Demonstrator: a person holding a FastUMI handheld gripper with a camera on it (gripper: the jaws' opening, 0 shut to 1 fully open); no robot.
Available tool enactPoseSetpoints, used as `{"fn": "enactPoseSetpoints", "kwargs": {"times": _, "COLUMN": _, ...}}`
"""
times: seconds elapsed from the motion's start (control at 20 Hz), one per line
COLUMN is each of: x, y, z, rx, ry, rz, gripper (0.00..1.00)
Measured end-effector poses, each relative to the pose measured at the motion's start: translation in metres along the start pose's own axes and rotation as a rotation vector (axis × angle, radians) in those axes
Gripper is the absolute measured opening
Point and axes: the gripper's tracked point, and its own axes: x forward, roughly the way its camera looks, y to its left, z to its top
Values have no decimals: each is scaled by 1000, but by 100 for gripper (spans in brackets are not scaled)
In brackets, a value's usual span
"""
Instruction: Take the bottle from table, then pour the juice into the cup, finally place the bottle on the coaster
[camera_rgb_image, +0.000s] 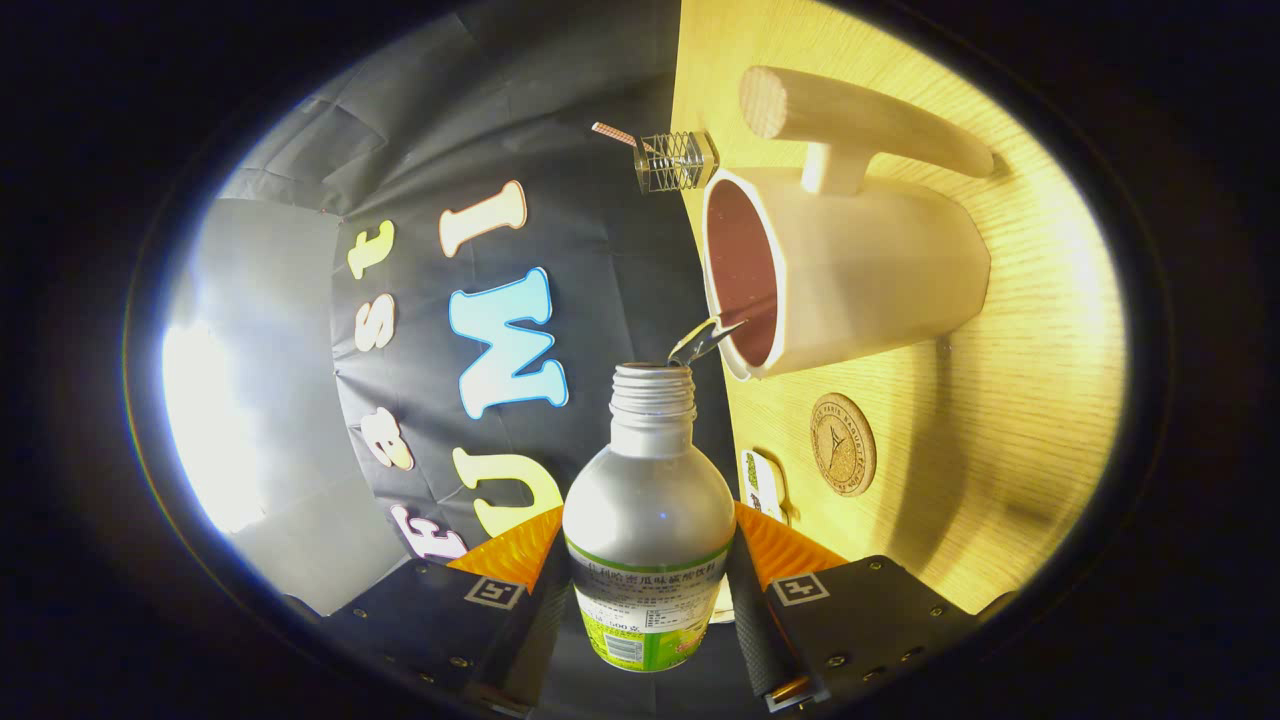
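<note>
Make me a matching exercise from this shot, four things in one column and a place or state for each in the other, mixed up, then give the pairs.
Things:
1. bottle
2. cup
3. coaster
4. liquid stream

Places or states:
A. lies bare on the wooden table, beside the cup
B. runs from the open neck into the cup's mouth
C. clamped between the gripper jaws, cap off
D. holds dark red inside, long handle on its side

Pairs: 1-C, 2-D, 3-A, 4-B
</note>
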Motion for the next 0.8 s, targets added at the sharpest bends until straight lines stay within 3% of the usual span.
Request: {"fn": "enactPoseSetpoints", "kwargs": {"times": 0.8, "x": 0, "y": 6, "z": -4, "rx": 43, "ry": 8, "rz": 33, "gripper": 74}}
